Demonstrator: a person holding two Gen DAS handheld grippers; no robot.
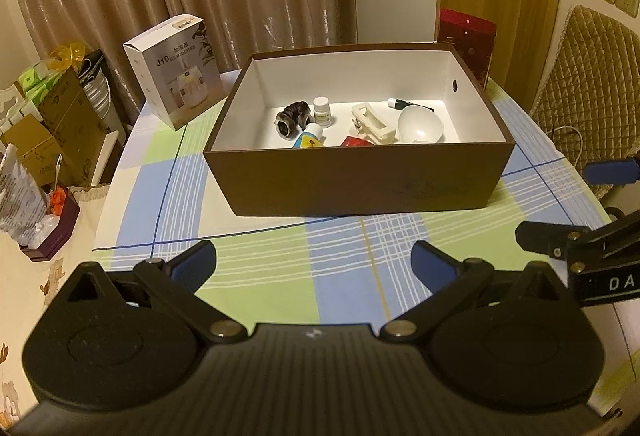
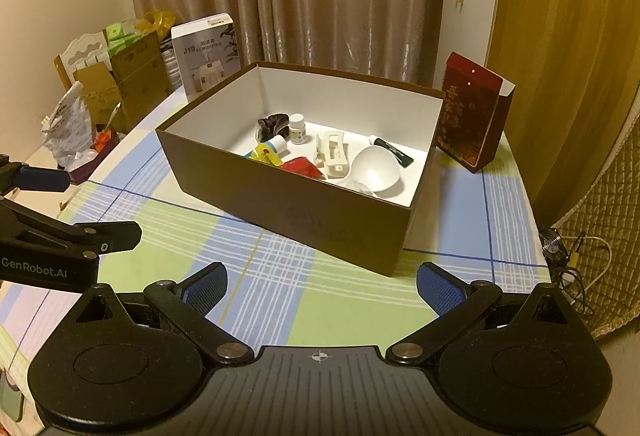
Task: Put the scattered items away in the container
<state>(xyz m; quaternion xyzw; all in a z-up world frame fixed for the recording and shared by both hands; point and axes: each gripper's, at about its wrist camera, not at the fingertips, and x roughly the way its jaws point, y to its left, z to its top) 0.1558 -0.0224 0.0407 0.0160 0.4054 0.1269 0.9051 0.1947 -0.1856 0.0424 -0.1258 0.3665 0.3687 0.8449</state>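
Task status: near complete, as judged. The brown container [image 1: 360, 172] at table centre holds the small items, including a white bowl [image 1: 421, 124] and pill bottle [image 1: 322, 111]. No loose item shows on the tablecloth [image 1: 340, 268]. Left gripper [image 1: 314, 262] and right gripper [image 2: 322, 286]: both wide, empty.

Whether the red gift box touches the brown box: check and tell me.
Cannot tell. In the right wrist view the red gift box stands right against the brown box corner, but no gap or contact shows plainly.
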